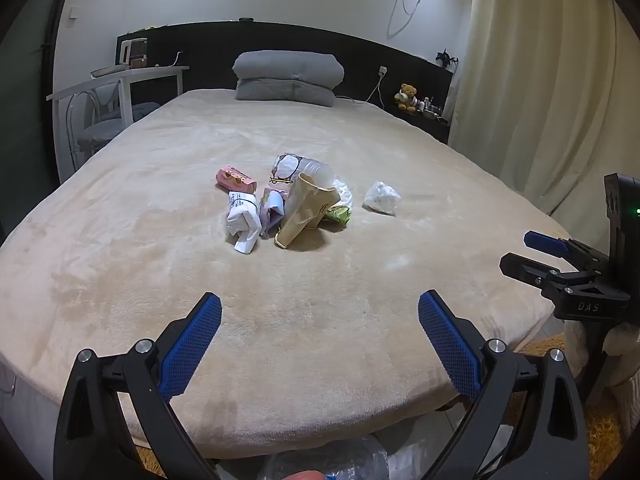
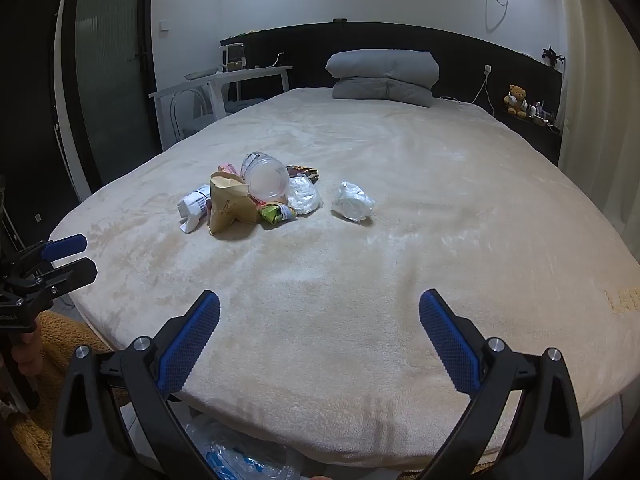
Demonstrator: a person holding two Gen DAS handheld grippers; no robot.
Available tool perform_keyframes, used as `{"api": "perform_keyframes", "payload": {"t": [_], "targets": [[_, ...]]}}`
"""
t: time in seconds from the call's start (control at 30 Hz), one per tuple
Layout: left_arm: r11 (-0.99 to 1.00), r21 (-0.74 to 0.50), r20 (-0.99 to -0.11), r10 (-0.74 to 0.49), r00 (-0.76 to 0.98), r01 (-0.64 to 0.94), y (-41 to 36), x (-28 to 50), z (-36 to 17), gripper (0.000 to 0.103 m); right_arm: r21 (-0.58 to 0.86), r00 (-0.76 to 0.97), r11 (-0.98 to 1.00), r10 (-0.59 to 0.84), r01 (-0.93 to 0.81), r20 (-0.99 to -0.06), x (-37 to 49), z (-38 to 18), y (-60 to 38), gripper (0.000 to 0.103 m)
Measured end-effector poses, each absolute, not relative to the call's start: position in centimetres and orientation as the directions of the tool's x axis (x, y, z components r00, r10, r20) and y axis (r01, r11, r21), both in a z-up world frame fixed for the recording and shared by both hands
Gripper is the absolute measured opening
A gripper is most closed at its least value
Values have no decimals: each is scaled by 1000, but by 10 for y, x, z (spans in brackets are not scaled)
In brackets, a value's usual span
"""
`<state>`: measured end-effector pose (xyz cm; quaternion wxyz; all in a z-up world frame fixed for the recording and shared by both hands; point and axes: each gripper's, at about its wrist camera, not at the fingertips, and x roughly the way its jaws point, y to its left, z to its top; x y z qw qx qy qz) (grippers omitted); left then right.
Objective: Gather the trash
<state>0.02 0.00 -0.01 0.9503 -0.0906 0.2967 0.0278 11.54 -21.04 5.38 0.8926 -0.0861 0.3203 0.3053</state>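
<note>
Trash pile (image 1: 288, 200) sits mid-bed on the beige blanket (image 1: 320, 320): brown paper bag (image 1: 302, 212), clear plastic cup (image 2: 266, 180), pink box (image 1: 234, 179), white wrapper (image 1: 242, 222). Crumpled white wad (image 2: 353, 201) lies just right of the pile. We hold left gripper (image 1: 320, 344) and right gripper (image 2: 320, 344) near the bed's foot, jaws spread, empty.

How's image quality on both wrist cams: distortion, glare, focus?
Left wrist view: heavy fisheye bowing of the bed, dark corner vignette, ceiling light glare top right, trash pile sharp. Right wrist view: same bowing and vignette, dim bluish cast on the left, soft shadows under the pile, no motion blur.
</note>
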Motion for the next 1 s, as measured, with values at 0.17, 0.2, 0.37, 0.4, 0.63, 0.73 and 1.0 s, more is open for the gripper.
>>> {"api": "perform_keyframes", "payload": {"t": [0.17, 0.2, 0.37, 0.4, 0.63, 0.73, 1.0], "targets": [[982, -155, -571, 0, 821, -108, 0, 0, 0, 97, 41, 607, 798, 489, -601, -626, 115, 54, -210, 99], [982, -155, -570, 0, 822, -108, 0, 0, 0, 97, 41, 608, 799, 489, -600, -626, 115, 54, -210, 99], [982, -156, -569, -1, 822, -107, 0, 0, 0, 97, 38, 609, 799, 488, -600, -625, 115, 54, -211, 99], [982, -156, -569, -1, 822, -107, 0, 0, 0, 97, 38, 609, 799, 488, -601, -626, 114, 54, -211, 99], [982, -155, -569, 0, 822, -108, 0, 0, 0, 97, 36, 610, 799, 487, -601, -625, 114, 55, -211, 99], [982, -155, -569, 0, 822, -107, 0, 0, 0, 97, 35, 611, 799, 486, -601, -625, 114, 54, -211, 99], [982, -155, -569, 0, 823, -107, 0, 0, 0, 97, 35, 610, 798, 487, -601, -625, 114, 54, -211, 99]]}}
